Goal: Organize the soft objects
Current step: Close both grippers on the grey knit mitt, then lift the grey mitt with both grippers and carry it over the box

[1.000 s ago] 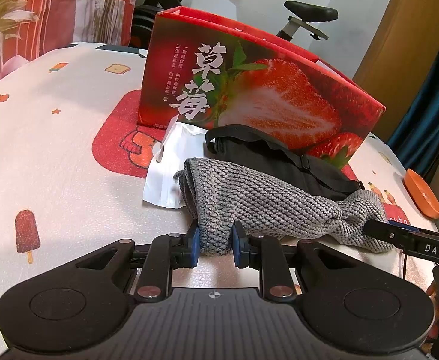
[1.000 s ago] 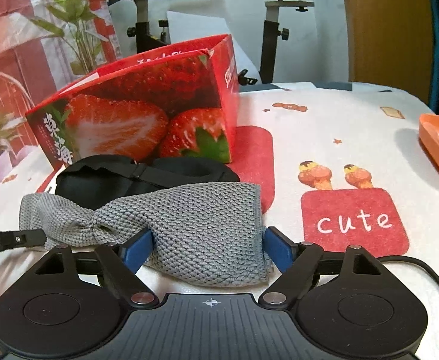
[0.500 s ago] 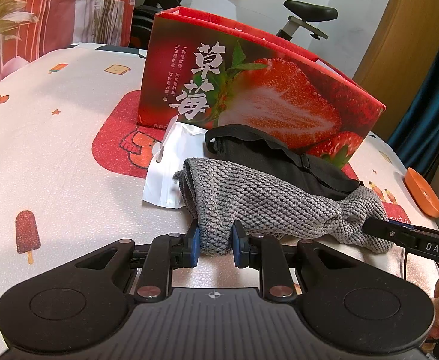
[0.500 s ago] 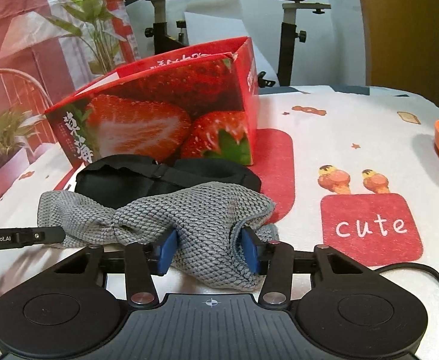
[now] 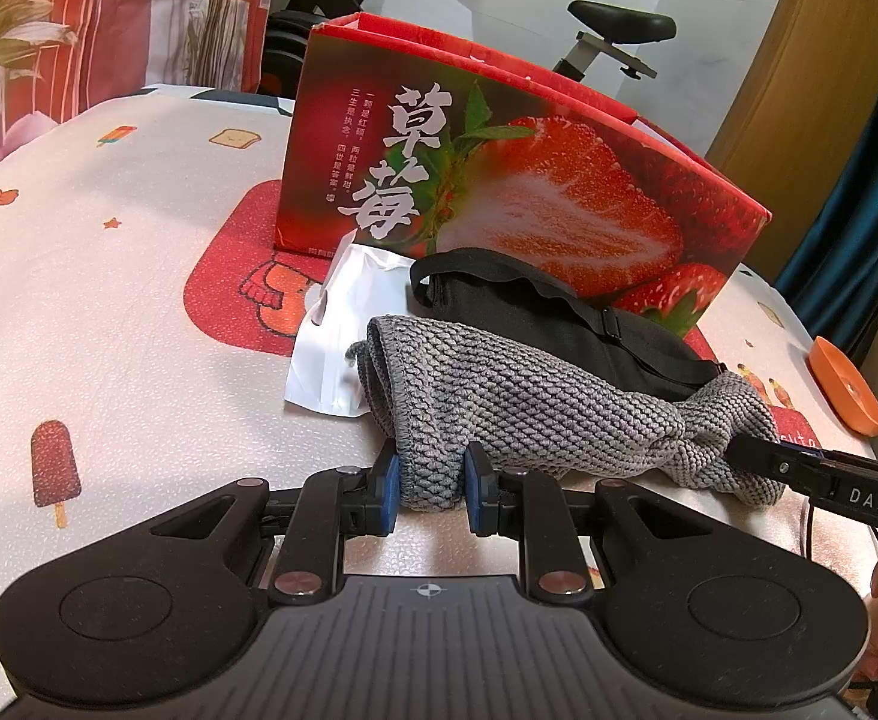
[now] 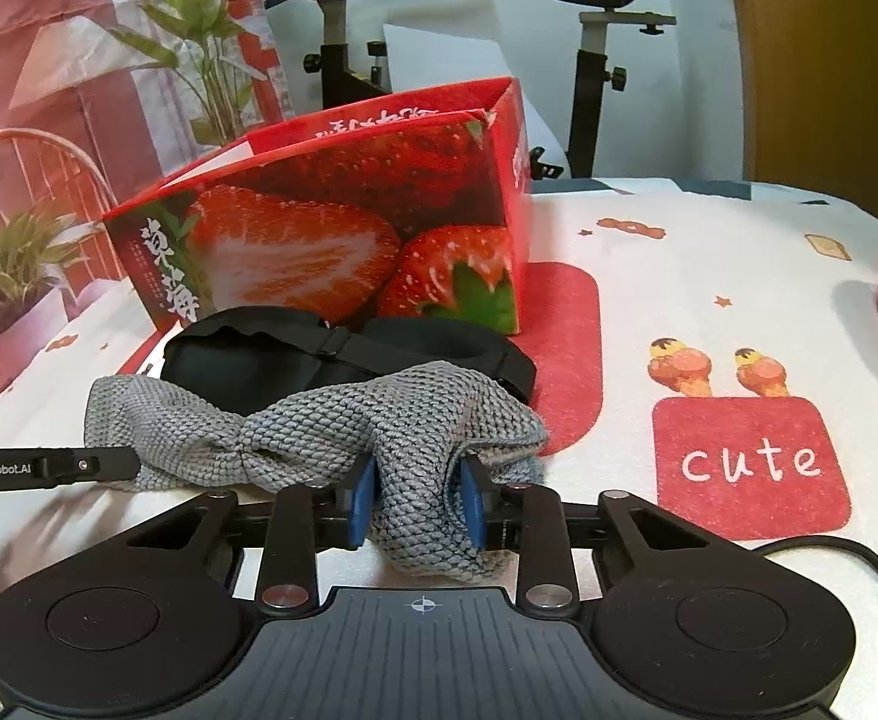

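The left hand-held gripper [image 5: 430,489] pinches the near end of a grey knit cloth [image 5: 535,402] lying on the bench [image 5: 109,312]. The right hand-held gripper [image 5: 757,456] reaches its far end. Behind lie a black pouch [image 5: 559,312], a white bag [image 5: 343,330] and a strawberry box [image 5: 499,180].

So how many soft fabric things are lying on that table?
2. A grey knitted cloth lies nearest, pinched at either end by gripper fingers. A black strapped pouch sits right behind it, against the strawberry box. The box could hide more.
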Demonstrator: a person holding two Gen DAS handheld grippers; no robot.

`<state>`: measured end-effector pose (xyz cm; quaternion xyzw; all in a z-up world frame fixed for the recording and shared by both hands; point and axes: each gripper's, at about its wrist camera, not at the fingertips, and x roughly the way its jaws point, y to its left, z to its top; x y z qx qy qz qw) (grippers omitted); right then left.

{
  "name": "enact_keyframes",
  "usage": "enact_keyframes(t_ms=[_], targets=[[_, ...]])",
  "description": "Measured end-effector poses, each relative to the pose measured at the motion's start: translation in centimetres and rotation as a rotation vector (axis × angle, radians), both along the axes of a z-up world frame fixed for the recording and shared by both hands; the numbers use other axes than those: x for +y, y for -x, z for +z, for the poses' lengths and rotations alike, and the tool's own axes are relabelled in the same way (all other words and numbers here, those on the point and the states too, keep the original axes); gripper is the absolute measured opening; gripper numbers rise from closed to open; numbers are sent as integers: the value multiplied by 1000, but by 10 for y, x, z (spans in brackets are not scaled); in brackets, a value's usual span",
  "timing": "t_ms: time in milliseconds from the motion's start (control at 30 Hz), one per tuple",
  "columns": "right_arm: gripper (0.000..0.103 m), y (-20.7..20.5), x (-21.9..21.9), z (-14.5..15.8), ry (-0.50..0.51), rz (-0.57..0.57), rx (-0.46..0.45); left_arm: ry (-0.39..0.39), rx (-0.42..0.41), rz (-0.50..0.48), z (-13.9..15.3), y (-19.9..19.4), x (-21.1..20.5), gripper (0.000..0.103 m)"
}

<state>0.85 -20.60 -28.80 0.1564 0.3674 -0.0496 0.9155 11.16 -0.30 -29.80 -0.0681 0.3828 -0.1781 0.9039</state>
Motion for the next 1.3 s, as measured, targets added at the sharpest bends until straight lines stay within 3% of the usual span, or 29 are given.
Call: enact_keyframes(t_ms=[267,733,1000,1300], targets=[[20,2,-1,14,-13,32,-54,4,-2,-2,2,1,1,17],[20,-5,-7,68,-56,57,-224,53,-205,-32,61,18,16,17],[20,-52,-25,115,-56,117,-283,30,-318,-65,111,-6,17,17],[20,-131,-53,152,-9,189,-271,-14,-365,-82,151,-64,7,17]])
